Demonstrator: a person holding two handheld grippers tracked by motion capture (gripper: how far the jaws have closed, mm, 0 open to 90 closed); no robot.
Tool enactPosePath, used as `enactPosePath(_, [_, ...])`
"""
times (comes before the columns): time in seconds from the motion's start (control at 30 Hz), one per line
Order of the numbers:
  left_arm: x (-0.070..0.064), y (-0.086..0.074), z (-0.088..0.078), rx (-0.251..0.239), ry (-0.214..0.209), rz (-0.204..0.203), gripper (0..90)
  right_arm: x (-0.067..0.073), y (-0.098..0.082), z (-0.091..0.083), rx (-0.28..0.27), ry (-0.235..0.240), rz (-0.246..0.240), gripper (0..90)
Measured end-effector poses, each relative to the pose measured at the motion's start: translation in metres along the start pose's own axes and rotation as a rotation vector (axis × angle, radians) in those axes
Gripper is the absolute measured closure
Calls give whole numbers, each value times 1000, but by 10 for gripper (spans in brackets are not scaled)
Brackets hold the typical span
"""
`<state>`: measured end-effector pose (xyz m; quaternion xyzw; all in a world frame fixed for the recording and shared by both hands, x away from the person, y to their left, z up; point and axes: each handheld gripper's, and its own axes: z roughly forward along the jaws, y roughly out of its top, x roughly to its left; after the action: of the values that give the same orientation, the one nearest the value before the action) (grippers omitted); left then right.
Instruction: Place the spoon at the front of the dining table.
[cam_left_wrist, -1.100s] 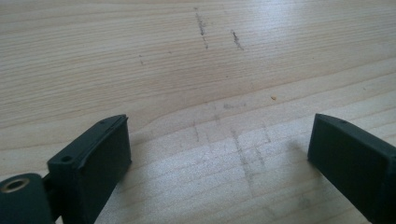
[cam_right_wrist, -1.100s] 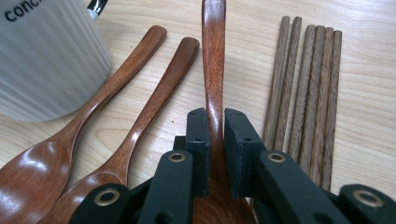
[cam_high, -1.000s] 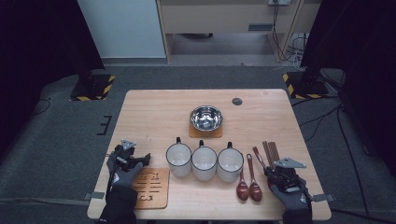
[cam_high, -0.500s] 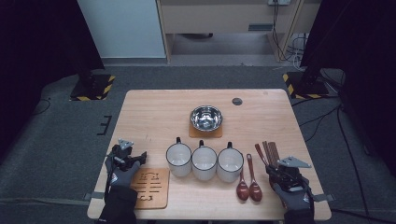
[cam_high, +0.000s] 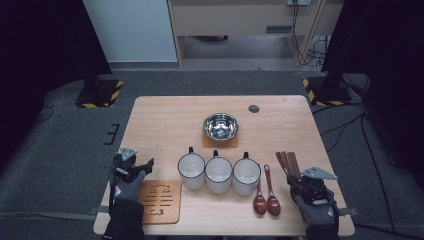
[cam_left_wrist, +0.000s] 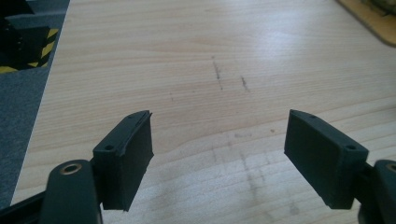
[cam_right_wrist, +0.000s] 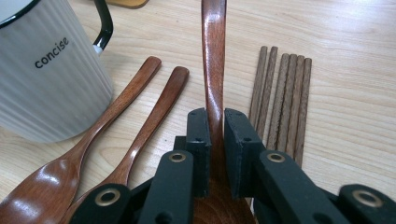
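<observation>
Dark room, grey carpet, and a light wooden table is where I'm working. Right gripper is pinched tight on the handle of a wooden spoon, jaws clamped low on the stem with the handle pointing off toward 12 o'clock in the right gripper view. It sits down at the table's 5 o'clock corner, between the two loose spoons at its 9 o'clock and the row of chopsticks just at its 3 o'clock. My guess is the spoon is headed for one of the mugs, so the trick is lifting straight up before swinging over, otherwise the bowl end clips the other spoons or rolls the chopsticks. The grip is off the spoon's middle, so I'd keep it slow so it doesn't pivot. Left gripper has just been closing a bit but its jaws are still spread with nothing between them, bare table below, near the carved wooden coaster. Only readable text: "concise" printed on the nearest white mug.
</observation>
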<state>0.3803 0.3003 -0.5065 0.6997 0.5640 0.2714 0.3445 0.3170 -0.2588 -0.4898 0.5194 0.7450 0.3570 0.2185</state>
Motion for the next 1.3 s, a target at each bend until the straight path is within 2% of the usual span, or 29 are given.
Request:
enactPosePath(0.53, [-23,25,-30,-102,-74,32,228,-2,4,-5,-18,1,4,807])
enactPosePath(0.67, [-29,29,-35,-115,-106,29,229,-1,4,-5,-19,3,-1,807])
enactPosePath(1.0, [-47,40,-48,-145,-167,55,231,-2,6,-7,-28,4,-3,808])
enactPosePath(1.3, [-58,48,-54,-162,-198,69,231,-2,6,-8,-35,7,2,808])
